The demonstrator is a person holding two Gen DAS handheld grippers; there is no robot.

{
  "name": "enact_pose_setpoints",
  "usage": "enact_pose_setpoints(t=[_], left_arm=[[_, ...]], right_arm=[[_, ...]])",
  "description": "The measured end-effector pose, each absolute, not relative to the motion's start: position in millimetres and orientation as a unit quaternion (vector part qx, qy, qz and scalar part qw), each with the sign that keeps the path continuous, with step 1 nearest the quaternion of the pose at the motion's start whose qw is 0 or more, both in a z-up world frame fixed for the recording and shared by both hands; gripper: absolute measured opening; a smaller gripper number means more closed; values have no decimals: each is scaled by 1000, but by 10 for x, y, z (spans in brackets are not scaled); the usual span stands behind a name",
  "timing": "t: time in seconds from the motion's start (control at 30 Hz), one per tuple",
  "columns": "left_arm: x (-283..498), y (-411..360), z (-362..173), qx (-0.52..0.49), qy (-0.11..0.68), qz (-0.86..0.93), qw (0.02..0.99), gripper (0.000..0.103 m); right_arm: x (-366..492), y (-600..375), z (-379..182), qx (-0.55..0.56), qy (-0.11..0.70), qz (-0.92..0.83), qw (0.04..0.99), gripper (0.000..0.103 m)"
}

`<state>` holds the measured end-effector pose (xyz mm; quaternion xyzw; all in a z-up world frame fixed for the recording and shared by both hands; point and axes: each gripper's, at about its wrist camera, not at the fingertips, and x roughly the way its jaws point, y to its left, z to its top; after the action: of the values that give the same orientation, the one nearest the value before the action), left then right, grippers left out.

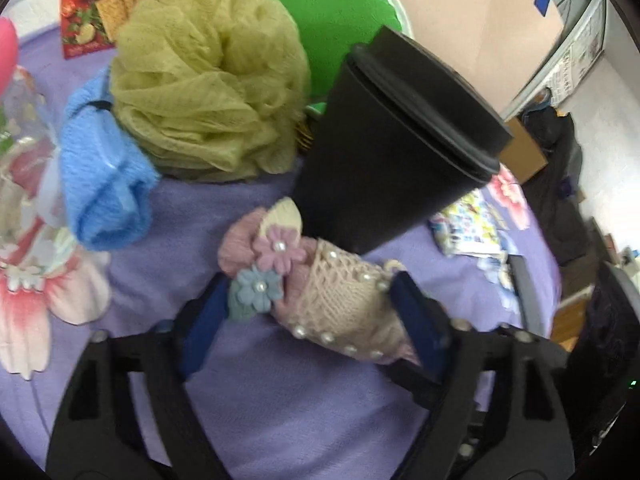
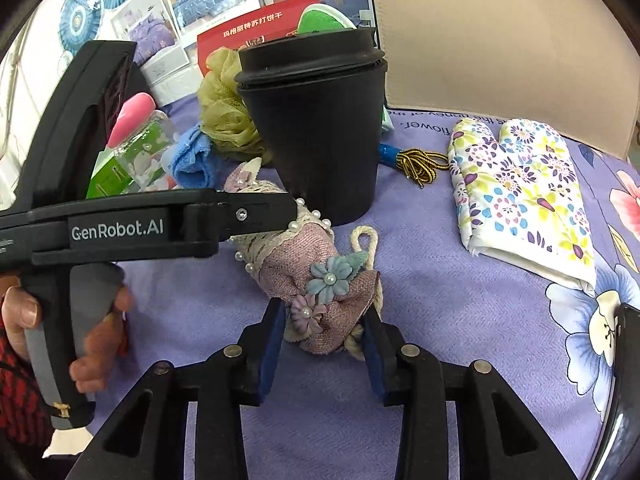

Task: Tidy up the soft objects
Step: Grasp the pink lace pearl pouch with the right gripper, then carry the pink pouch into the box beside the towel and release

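Looking down along the left gripper, we see its blue-padded fingers spread wide, with the pink knitted pouch lying lengthwise between them on the purple flowered cloth. One pad sits right by the blue fabric flower and the other at the pouch's lace end with its pearl trim. We cannot tell whether these pads press on the pouch or only flank it. From the right wrist view, the right gripper has its fingers drawn in close and pinching the pouch's flowered end, one pad against the small purple flower and the other against the cream cord loop side. In that same view a hand grips the left tool's handle, and one of its fingers reaches over the lace end of the pouch. Just behind the pouch stands a black lidded cup, upright on the cloth. Beside the cup, toward the left of both views, an olive mesh bath pouf rests against a folded blue towel, with a clear bottle with a pink cap near them. A red cracker box stands behind the pouf. To the right of the cup lies a yellow-and-black lace, and beyond it a floral oven mitt lies flat, well apart from the pouch.
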<state>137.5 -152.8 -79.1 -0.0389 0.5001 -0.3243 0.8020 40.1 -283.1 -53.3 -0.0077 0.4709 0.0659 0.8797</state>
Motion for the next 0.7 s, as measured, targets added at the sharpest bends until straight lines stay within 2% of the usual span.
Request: enact_pose_setpoints(t=[0.07,0.2,0.43,0.7], left_arm=[[1351,-1559,-781,-41,501,-332,798,69],[1266,-1520,-701,-44,489,-336,804,59],[1119,-1289,-361,-58,450,-337,825,58],[982,-594,347,-68,359,-297,882,58]], right_arm=[[469,-2761,-569,-9,475,63,878,33],[484,-2674,-558,-19,479,63,876,30],[334,-2465,-267,-45,456,89,885,29],[342,-1925,302,-79,395,155,902,29]])
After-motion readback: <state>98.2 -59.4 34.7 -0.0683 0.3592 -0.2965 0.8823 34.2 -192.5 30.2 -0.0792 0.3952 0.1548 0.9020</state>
